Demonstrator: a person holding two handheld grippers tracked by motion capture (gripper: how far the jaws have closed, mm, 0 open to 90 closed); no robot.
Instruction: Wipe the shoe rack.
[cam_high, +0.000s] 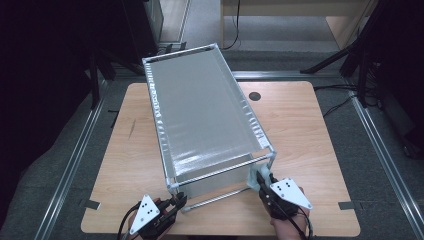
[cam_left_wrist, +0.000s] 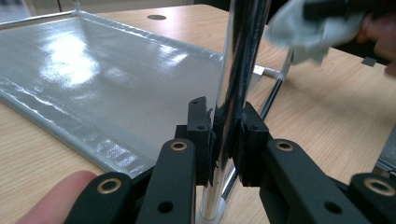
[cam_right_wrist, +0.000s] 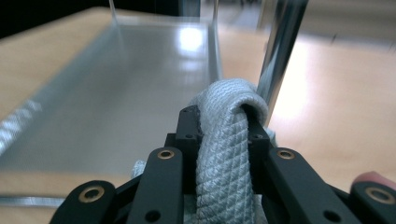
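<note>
Cloth (cam_right_wrist: 227, 154), pale grey, waffle-textured, folded into a wad and clamped between the jaws of the right gripper (cam_high: 264, 186); in the high view it sits at about 5 o'clock on the table (cam_high: 310, 150), pressed against the near right corner post of the rack (cam_high: 200, 107). Rack is a long metal-tube frame with grey shiny fabric panels, running diagonally from 11 o'clock down to 6 o'clock across the wooden tabletop. Left gripper (cam_high: 176, 200) at about 7 o'clock, jaws closed tight on the rack's chrome corner post (cam_left_wrist: 236, 84); left gripper view shows both pads pinching the tube, fabric panel stretching away at 10 o'clock, cloth wad (cam_left_wrist: 303, 30) and the other hand at 1 o'clock. Right gripper view: cloth bulges up over the pad tips, a chrome post (cam_right_wrist: 280, 51) just beside it at 1 o'clock, blurred. A fingertip shows at the bottom edge in each gripper view. Round dark grommet hole (cam_high: 255, 96) on the table at 1 o'clock.
</note>
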